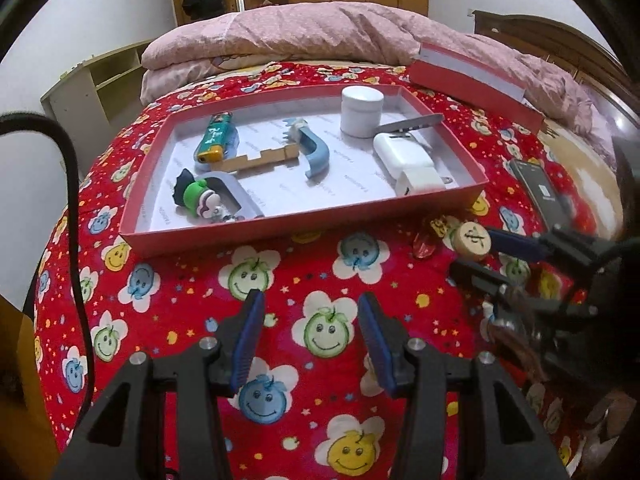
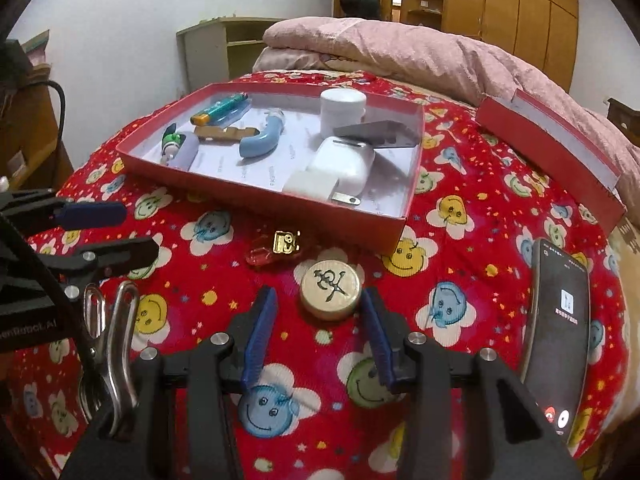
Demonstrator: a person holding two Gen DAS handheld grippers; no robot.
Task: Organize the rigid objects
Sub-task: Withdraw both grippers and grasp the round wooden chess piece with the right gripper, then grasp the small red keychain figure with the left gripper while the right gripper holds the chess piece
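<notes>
A round wooden chess piece (image 2: 330,288) with a black character lies flat on the red smiley-print bedspread. My right gripper (image 2: 320,300) stands around it, one blue pad on each side, with a gap still showing on the left. From the left wrist view the same piece (image 1: 471,240) sits at the tips of the right gripper (image 1: 478,256). My left gripper (image 1: 312,304) hovers open over bare bedspread, nothing between its fingers. A small red and gold trinket (image 2: 278,248) lies just beyond the piece.
Behind stands a shallow red box (image 1: 280,232) holding a lighter, toy figure, wooden strip, blue handle, white jar and charger. Its lid (image 2: 548,148) leans at the right. A lit phone (image 2: 560,320) lies right of the gripper. A pink quilt (image 1: 300,32) is piled at the back.
</notes>
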